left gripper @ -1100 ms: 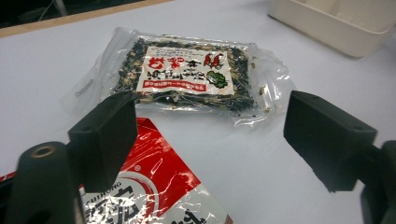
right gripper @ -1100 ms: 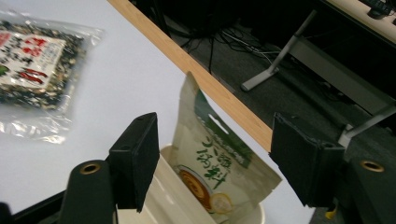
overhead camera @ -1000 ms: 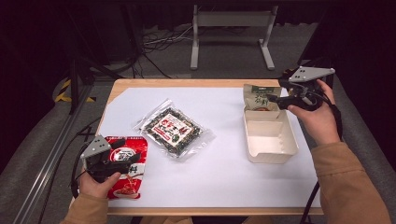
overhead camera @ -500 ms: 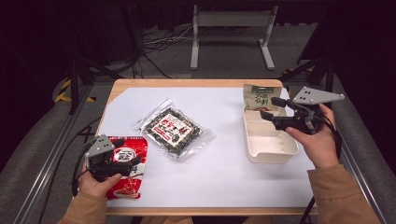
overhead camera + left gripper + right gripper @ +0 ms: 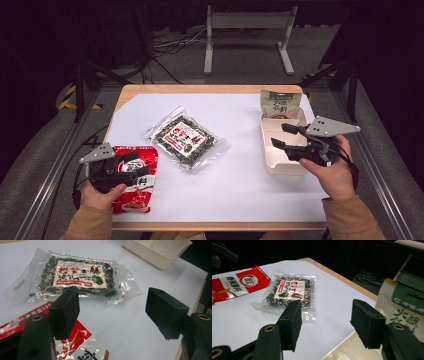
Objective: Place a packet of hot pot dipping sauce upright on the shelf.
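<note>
Left claw (image 5: 131,163): jaws apart and just been closing, empty, over the red snack packet (image 5: 134,186).
Right claw (image 5: 279,136): jaws apart, closing, empty, above the cream tray (image 5: 286,167).

Table (image 5: 150,92): sheet (image 5: 240,180) covers most of top. Snack packet (image 5: 135,182) at near left corner on sheet, left gripper (image 5: 132,164) over its upper part. Seaweed packet (image 5: 187,139) at centre-left, just beyond and right of snack packet, apart from it. Tray (image 5: 285,167) at right edge; right gripper (image 5: 280,136) above its middle. Pouch (image 5: 279,104) at far end of tray, leaning upright. Stand (image 5: 247,37) on floor behind table.
</note>
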The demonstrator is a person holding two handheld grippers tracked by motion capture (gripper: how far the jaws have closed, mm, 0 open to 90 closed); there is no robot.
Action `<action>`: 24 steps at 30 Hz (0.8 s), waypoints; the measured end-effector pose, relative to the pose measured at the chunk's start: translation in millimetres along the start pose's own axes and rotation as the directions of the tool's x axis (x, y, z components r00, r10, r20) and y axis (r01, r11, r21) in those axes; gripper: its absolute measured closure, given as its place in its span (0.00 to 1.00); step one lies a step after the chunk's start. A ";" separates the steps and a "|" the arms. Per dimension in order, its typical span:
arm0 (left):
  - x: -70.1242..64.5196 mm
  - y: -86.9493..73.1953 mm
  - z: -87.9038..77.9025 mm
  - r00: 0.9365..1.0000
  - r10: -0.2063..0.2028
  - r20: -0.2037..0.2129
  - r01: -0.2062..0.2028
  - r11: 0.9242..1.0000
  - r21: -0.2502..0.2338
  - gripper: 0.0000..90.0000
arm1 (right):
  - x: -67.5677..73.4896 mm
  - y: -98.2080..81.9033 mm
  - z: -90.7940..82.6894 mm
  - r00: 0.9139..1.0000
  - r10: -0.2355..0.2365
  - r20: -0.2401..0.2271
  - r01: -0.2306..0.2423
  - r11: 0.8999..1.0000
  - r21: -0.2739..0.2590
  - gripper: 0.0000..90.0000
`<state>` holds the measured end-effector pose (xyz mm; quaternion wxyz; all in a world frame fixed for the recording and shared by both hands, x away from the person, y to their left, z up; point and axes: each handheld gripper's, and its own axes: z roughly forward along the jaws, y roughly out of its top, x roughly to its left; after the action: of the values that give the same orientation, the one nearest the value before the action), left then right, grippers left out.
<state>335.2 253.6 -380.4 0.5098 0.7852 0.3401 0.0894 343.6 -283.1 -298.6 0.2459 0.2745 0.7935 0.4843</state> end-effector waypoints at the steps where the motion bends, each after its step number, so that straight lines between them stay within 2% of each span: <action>1: -0.4 -0.6 -0.8 1.000 0.008 -0.008 -0.008 1.000 -0.006 0.33 | 2.1 -1.2 0.3 1.000 0.000 -0.006 0.000 1.000 -0.005 0.47; 4: -1.0 -2.1 -0.2 0.999 0.024 -0.023 -0.024 1.000 -0.020 0.34 | 9.4 -4.9 2.9 1.000 -0.003 -0.024 0.003 1.000 -0.004 0.47; 5: 1.0 -1.9 1.6 1.000 -0.005 -0.003 0.005 1.000 0.007 0.34 | 12.1 -6.0 4.0 0.999 -0.004 -0.032 0.004 1.000 -0.001 0.47; 6: 2.9 -1.9 2.8 1.000 -0.018 0.002 0.018 0.999 0.026 0.27 | 15.2 -7.4 5.4 0.999 -0.008 -0.040 0.008 1.000 -0.003 0.47; 8: 3.2 -2.6 2.3 0.999 0.006 -0.045 -0.003 0.998 0.060 0.28 | 20.8 -9.9 7.8 0.998 -0.006 -0.056 0.006 1.000 -0.003 0.47; 10: 6.0 -1.4 0.7 0.999 -0.006 -0.041 0.010 0.997 0.079 0.29 | 25.3 -11.9 10.5 0.998 -0.011 -0.068 0.011 1.000 0.002 0.46; 11: 7.5 -0.5 -1.4 0.998 -0.001 -0.069 0.006 0.998 0.070 0.27 | 27.5 -12.8 12.5 0.997 -0.017 -0.072 0.018 1.000 0.009 0.46; 13: 9.1 0.5 -3.5 0.997 0.015 -0.082 -0.010 0.998 0.067 0.27 | 29.9 -14.2 15.2 0.997 -0.023 -0.076 0.024 1.000 0.018 0.46; 15: 11.9 3.5 -6.6 0.988 0.038 -0.147 -0.026 0.996 0.081 0.27 | 33.4 -17.1 20.7 0.996 -0.018 -0.093 0.020 0.999 0.026 0.45; 17: 16.5 5.8 -9.0 0.983 0.052 -0.175 -0.037 0.996 0.086 0.27 | 35.7 -19.6 26.2 0.995 -0.018 -0.102 0.023 0.999 0.040 0.44; 18: 20.0 6.6 -9.7 0.978 0.070 -0.197 -0.053 0.995 0.090 0.28 | 36.5 -20.7 28.6 0.994 -0.018 -0.105 0.023 0.999 0.044 0.44; 22: 32.4 10.0 -14.8 0.971 0.091 -0.223 -0.065 0.991 0.121 0.34 | 39.2 -23.4 35.3 0.993 -0.015 -0.116 0.022 0.998 0.061 0.43; 24: 40.3 10.5 -17.1 0.973 0.084 -0.214 -0.057 0.990 0.129 0.37 | 40.2 -23.7 36.9 0.993 -0.013 -0.117 0.020 0.998 0.064 0.43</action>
<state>361.9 288.8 -371.7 0.4170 0.8117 0.3708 0.1725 333.8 -241.6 -340.1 0.1941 0.2469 0.8240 0.4715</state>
